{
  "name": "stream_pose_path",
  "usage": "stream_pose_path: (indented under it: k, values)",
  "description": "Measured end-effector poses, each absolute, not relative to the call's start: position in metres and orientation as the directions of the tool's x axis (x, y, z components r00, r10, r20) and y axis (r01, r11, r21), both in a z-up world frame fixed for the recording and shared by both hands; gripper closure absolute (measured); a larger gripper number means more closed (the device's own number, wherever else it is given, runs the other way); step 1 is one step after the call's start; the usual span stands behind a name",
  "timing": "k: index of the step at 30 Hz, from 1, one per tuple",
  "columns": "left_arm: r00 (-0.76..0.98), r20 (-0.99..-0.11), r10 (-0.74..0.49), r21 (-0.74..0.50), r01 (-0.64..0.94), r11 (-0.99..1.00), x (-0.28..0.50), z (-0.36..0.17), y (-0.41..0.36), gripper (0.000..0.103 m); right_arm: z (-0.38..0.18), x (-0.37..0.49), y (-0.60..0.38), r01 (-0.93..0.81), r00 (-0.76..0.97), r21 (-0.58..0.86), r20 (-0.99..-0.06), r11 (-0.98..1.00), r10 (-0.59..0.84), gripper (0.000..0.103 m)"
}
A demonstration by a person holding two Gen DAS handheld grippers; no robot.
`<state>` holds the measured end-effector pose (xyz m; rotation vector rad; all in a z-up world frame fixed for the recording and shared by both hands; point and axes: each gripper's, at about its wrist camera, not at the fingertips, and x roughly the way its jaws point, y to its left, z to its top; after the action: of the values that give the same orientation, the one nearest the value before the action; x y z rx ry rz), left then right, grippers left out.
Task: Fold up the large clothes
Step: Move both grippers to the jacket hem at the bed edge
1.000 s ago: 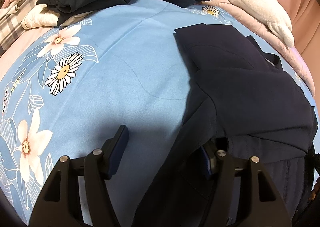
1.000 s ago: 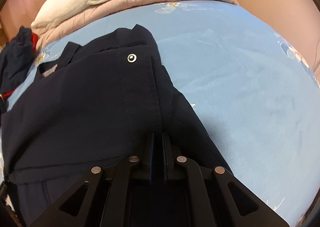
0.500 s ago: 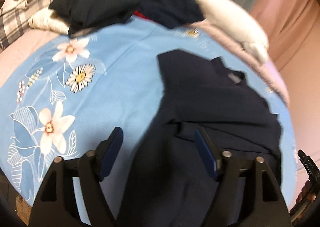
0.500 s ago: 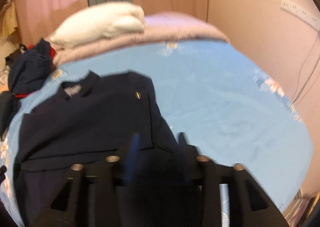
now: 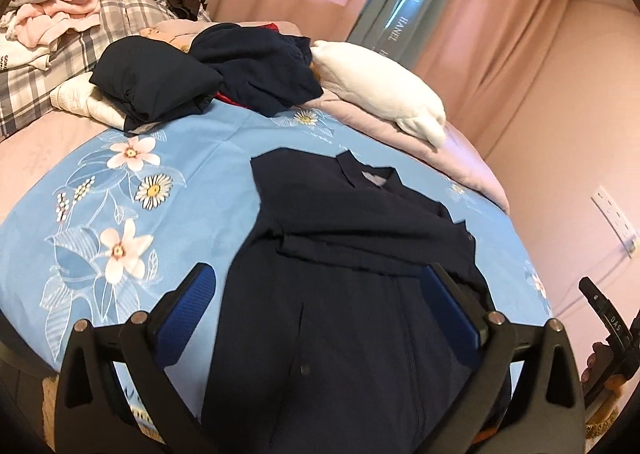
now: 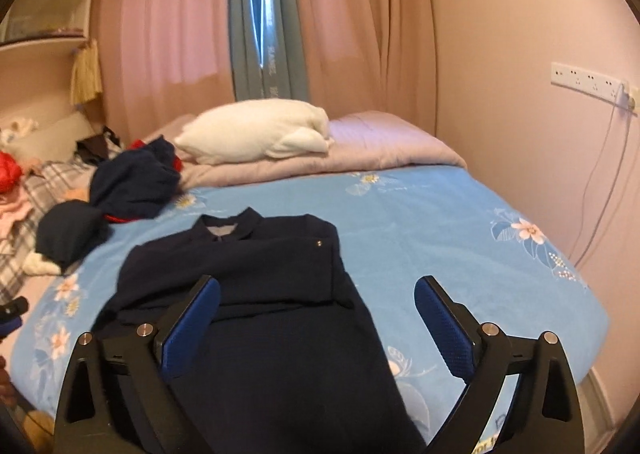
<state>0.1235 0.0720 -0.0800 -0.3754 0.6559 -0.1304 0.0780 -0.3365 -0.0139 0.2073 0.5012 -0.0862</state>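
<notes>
Navy jacket (image 5: 352, 262) lies partly folded, sleeves across chest, on the blue floral bedsheet (image 5: 200, 157), your left gripper (image 5: 320, 310) and right gripper (image 6: 316, 318) both spread wide above its hem, gripping nothing

The left gripper (image 5: 318, 306) hangs above the bed (image 5: 208, 189), its blue-padded fingers (image 5: 184, 310) spread wide with nothing between them. Below lies a dark navy garment (image 5: 344, 262), collar toward the far edge of the bed, sleeves folded across its chest, its lower part running to the near edge. On the flowered blue sheet at the far left corner sits a heap of dark clothes (image 5: 208, 73); a white pillow (image 5: 380, 93) rests along the far edge
</notes>
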Motion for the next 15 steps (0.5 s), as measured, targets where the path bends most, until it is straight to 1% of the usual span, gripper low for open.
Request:
stream_pose_path:
  k: [3, 6, 7, 9, 15]
  values:
    - [0.782, -0.578, -0.232, -0.367, 0.005, 0.93, 0.105, -0.09, 0.068, 0.0, -0.024, 0.059, -0.339, 0.136, 0.879, 0.2, -0.476, 0.97, -0.025, 0.004]
    - [0.77, -0.597, -0.226, -0.35, 0.004, 0.937, 0.096, -0.105, 0.066, 0.0, -0.038, 0.049, -0.341, 0.137, 0.874, 0.21, -0.486, 0.968, -0.018, 0.004]
    - [0.762, -0.613, -0.207, -0.332, -0.01, 0.943, 0.094, -0.112, 0.064, 0.0, -0.046, 0.046, -0.341, 0.139, 0.869, 0.22, -0.494, 0.966, -0.013, 0.003]
    - [0.745, -0.642, -0.181, -0.311, -0.036, 0.95, 0.091, -0.125, 0.063, 0.0, -0.063, 0.044, -0.342, 0.147, 0.853, 0.236, -0.522, 0.961, -0.002, 0.003]
    - [0.665, -0.728, -0.164, -0.29, -0.082, 0.954, 0.082, -0.168, 0.065, 0.001, -0.1, 0.045, -0.347, 0.163, 0.785, 0.279, -0.618, 0.946, 0.047, 0.003]
